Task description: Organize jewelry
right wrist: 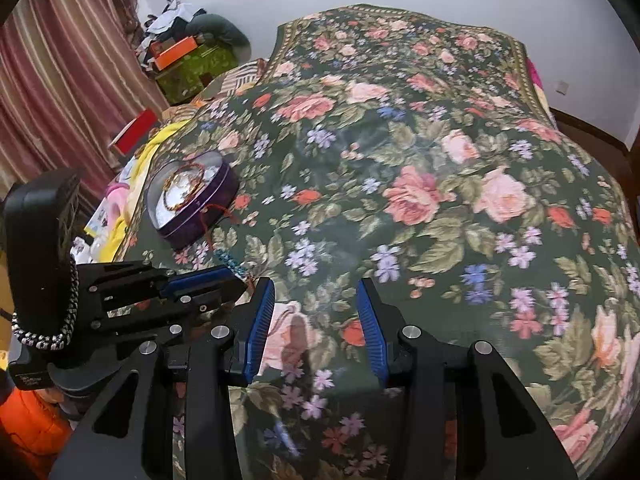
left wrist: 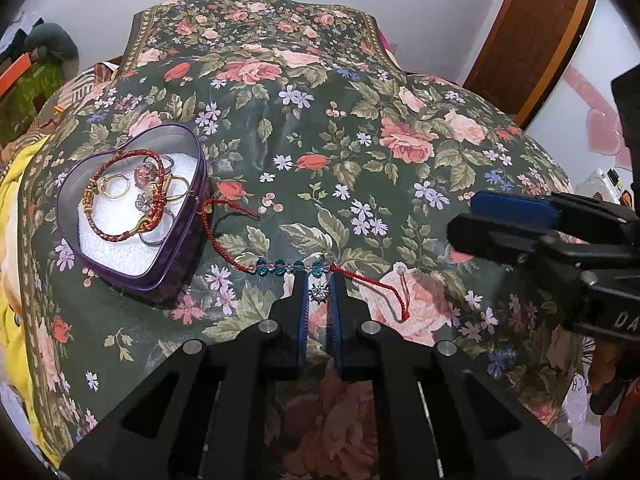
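A red cord bracelet with teal beads (left wrist: 286, 268) lies on the floral cloth (left wrist: 320, 128), its silver star charm (left wrist: 320, 293) between my left gripper's fingers. My left gripper (left wrist: 319, 280) is nearly closed around the charm just below the beads; whether it grips is unclear. A purple heart-shaped tin (left wrist: 132, 204) to the left holds a braided red bracelet, gold rings and a pink stone; the cord's end touches its wall. The tin also shows in the right wrist view (right wrist: 192, 200). My right gripper (right wrist: 316, 292) is open and empty over the cloth, right of the left gripper (right wrist: 224, 280).
The floral cloth covers a bed. Yellow fabric (left wrist: 16, 240) lies at the left edge. Boxes and clutter (right wrist: 188, 60) stand by a striped curtain (right wrist: 60, 80) at the far left. A wooden door frame (left wrist: 532, 40) is at the right.
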`<state>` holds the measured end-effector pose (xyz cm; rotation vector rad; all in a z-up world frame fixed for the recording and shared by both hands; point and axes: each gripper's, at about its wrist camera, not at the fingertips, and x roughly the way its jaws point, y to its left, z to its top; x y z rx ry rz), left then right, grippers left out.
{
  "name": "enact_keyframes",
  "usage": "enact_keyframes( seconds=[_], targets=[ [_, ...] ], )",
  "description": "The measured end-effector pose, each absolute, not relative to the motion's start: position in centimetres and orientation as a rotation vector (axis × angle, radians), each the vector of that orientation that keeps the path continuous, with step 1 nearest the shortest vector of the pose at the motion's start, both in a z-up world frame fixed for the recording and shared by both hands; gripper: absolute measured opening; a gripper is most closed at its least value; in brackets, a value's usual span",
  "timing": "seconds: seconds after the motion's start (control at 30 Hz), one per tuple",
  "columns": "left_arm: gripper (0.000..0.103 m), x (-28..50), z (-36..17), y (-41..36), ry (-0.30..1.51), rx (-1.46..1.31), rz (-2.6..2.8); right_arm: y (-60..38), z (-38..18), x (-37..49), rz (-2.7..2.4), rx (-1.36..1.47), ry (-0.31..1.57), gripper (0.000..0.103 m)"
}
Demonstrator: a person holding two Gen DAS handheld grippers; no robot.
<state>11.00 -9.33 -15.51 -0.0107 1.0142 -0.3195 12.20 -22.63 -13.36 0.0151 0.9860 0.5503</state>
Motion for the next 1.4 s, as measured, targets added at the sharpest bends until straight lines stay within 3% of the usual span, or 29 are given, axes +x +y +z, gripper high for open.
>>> enact_keyframes(
  seconds=[0.73, 0.97, 1.13, 1.4],
  targets=[
    [0.009, 8.0, -12.5, -1.7, 0.933, -0.11, -0.17, -15.7, -15.2, 12.6, 0.65, -0.107, 1.029, 0.038],
    [0.009, 8.0, -12.5, -1.2, 0.926, -0.118, -0.163, -15.2, -16.1, 12.5, 0.626, -0.152, 1.004, 0.03],
    [0.009, 8.1, -12.6, -1.3, 0.929, -0.119, -0.162, -15.6, -16.1, 12.9, 0.617, -0.133, 1.006, 0.008],
    [0.009, 8.0, -12.2, -1.3, 0.92, -0.113, -0.157, -15.7, -15.7, 12.9, 0.62, -0.103, 0.997, 0.007]
  ],
)
